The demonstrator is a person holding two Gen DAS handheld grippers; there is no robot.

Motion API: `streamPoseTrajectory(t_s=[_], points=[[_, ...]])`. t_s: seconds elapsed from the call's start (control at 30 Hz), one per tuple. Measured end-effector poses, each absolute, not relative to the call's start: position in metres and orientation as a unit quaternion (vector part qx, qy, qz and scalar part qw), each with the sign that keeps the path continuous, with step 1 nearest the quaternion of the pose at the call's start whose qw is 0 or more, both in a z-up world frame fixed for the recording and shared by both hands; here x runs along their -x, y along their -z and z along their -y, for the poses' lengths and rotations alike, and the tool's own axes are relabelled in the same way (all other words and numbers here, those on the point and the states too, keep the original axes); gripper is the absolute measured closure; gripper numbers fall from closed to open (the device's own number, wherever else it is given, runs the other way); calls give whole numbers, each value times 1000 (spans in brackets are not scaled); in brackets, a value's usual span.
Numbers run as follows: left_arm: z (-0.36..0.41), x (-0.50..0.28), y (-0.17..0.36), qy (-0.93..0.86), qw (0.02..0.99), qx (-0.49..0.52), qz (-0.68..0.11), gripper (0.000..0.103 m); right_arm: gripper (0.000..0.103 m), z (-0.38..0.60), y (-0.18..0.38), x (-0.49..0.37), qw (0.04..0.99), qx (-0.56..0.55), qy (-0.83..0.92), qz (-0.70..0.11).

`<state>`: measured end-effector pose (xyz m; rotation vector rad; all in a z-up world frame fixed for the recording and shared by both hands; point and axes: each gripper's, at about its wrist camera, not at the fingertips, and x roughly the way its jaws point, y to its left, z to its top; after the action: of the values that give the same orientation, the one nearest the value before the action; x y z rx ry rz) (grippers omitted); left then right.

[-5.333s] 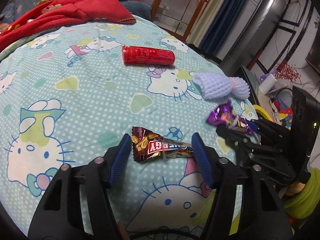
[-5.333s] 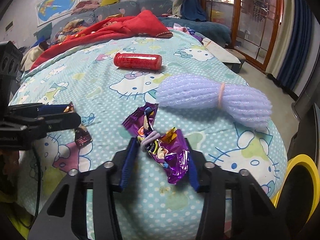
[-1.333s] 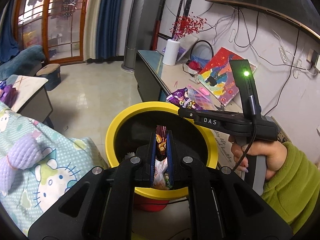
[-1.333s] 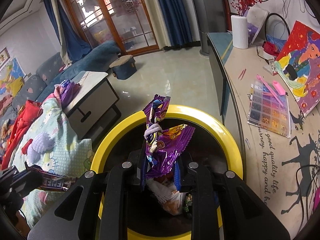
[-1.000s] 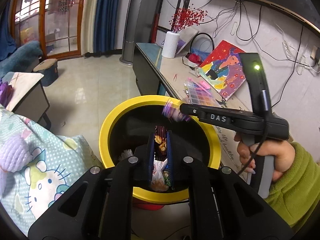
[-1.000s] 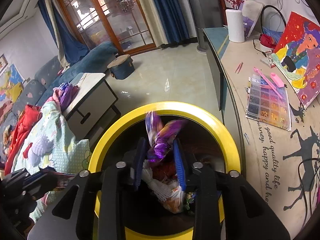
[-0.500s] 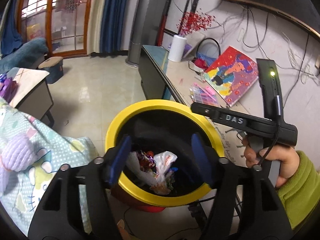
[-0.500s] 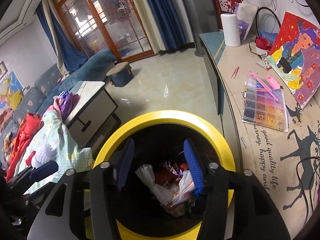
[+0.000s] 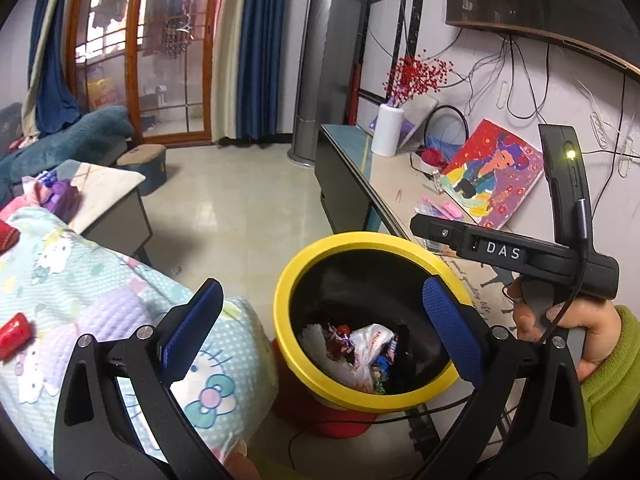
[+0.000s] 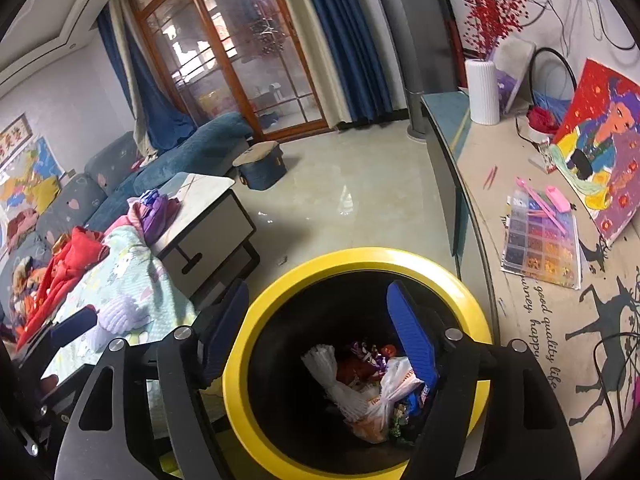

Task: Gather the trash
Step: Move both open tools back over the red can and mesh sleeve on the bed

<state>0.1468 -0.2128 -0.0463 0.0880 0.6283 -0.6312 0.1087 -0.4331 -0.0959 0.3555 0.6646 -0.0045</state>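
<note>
A yellow-rimmed black bin (image 9: 352, 240) stands on the floor beside the bed; it also shows in the right wrist view (image 10: 360, 258). Wrappers and a white bag (image 9: 362, 350) lie at its bottom, also seen in the right wrist view (image 10: 372, 384). My left gripper (image 9: 320, 328) is open and empty above the bin's left rim. My right gripper (image 10: 318, 334) is open and empty over the bin mouth; it shows from the side in the left wrist view (image 9: 500, 250). A red can (image 9: 14, 334) lies on the bed.
The Hello Kitty bedspread (image 9: 100, 292) lies left of the bin, with a purple knitted piece (image 10: 118, 314) on it. A TV bench (image 10: 520, 280) with a bead box (image 10: 540, 240), painting and white vase stands to the right. A low side table (image 10: 204, 220) stands behind the bed.
Both grippers carried wrappers from the bed to the bin, then opened and dropped them in. In the last half second the left gripper shifted left and back; both stay open.
</note>
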Motion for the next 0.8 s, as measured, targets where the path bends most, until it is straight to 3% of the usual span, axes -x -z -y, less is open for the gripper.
streamPoseTrajectory(t_s=[0.8], points=[[102,-143,22,169,957,-32,-232,11,28,337,72,-110,932,-159,-73,-318]])
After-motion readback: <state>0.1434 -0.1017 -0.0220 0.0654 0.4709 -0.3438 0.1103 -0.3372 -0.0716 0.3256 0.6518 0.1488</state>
